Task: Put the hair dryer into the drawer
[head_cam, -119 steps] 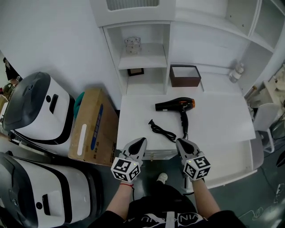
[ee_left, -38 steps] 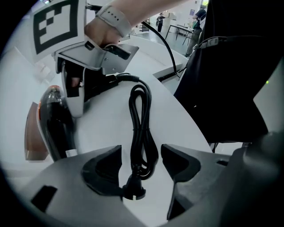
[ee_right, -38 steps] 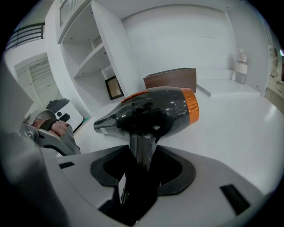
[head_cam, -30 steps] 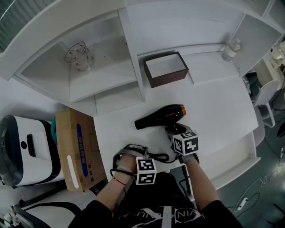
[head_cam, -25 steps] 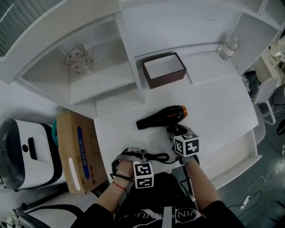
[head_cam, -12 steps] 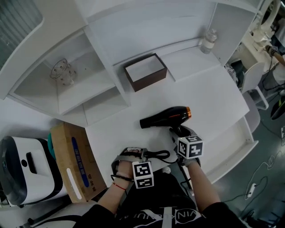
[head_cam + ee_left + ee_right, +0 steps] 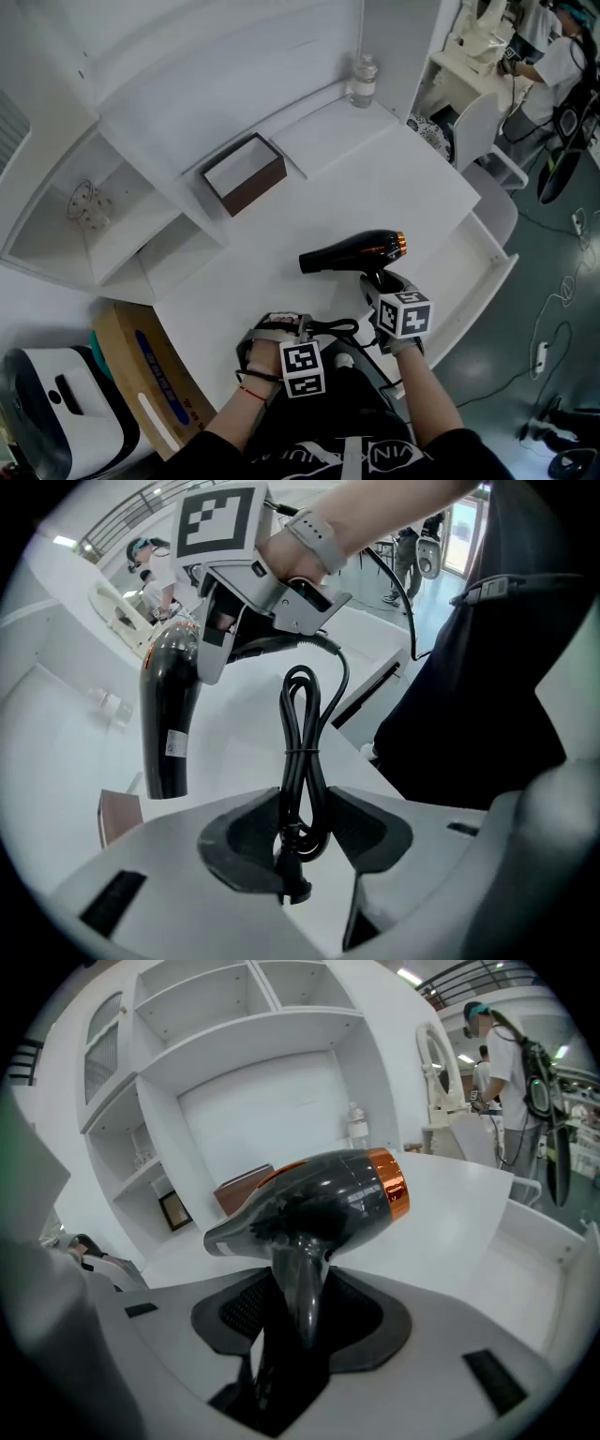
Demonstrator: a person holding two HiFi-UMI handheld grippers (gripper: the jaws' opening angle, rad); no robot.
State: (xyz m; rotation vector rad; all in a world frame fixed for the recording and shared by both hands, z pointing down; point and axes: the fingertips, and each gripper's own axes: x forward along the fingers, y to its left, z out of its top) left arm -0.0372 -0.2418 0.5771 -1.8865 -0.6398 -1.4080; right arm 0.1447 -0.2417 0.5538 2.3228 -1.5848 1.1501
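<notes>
Holding the hair dryer (image 7: 319,1190) by its handle, my right gripper (image 7: 300,1312) has its jaws clamped on the grip, with the barrel crosswise just beyond the jaw tips. My left gripper (image 7: 305,832) pinches the bundled cord (image 7: 302,742) between partly closed jaws, the plug down at their roots. What I take for the open drawer (image 7: 480,272) lies off to the right of the right jaws. The smooth handle could swivel in the jaws. If my hands drift apart, the cord could go taut and tug the dryer loose. A slack loop could also snag the edge of the surface (image 7: 375,178).
</notes>
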